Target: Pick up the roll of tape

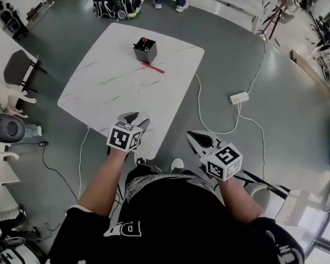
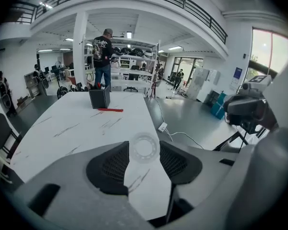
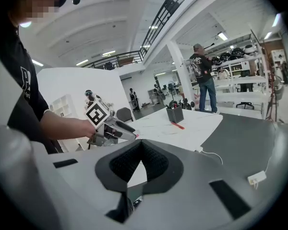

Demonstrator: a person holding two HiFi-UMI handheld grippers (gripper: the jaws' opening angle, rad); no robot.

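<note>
- The white marbled tabletop point(image 1: 99, 87) fills the middle of the scene and stands on a grey floor point(image 1: 275, 81).
- Your left gripper point(image 1: 138, 120) is over the tabletop's near edge. Its fingers are a narrow gap apart, holding the roll of tape point(image 2: 144, 148), with one finger on each side of it.
- Your right gripper point(image 1: 195, 138) is off the tabletop, over the floor to the right of the near corner and apart from the left one. Its fingers meet at the tips with nothing between them.
- A black box point(image 1: 145, 50) stands near the tabletop's far edge, well apart from both grippers.
- A white power strip point(image 1: 239, 98) lies on the floor to the right of the tabletop.
- The roll of tape is clear, and its open ring faces your left gripper's camera, with the tabletop behind it.
- A thin red strip point(image 1: 153, 67) lies just on the near side of the box.
</note>
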